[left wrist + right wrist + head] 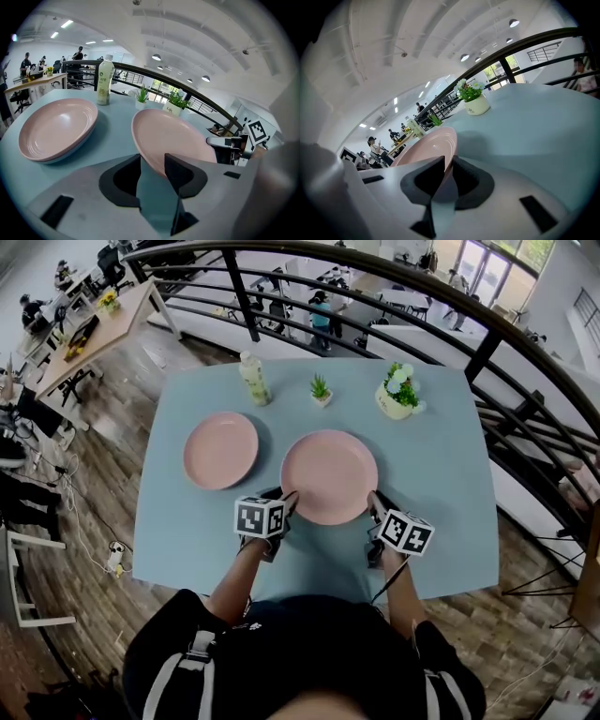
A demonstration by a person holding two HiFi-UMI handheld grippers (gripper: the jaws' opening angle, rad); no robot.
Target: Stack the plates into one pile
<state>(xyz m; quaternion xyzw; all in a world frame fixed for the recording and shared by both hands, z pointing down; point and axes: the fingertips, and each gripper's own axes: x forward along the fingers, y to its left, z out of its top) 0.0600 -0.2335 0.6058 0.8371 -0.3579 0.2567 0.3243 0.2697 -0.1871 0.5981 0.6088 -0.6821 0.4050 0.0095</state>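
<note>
Jaws of the left gripper (153,158) and right gripper (448,161) each pinch the big plate (330,474) by its near rim. The small plate (220,449) lies apart at its left.

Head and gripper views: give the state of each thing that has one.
Large round pink plate: near rim held at two points.
Left gripper: shut on that plate.
Right gripper: shut on that plate.
Smaller round pink plate: lying flat, empty.
Pale plastic bottle: upright, capped.
White flowerpot: upright.

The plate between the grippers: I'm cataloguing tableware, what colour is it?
Plain pale pink plate, no pattern; shows best in the head view.
</note>
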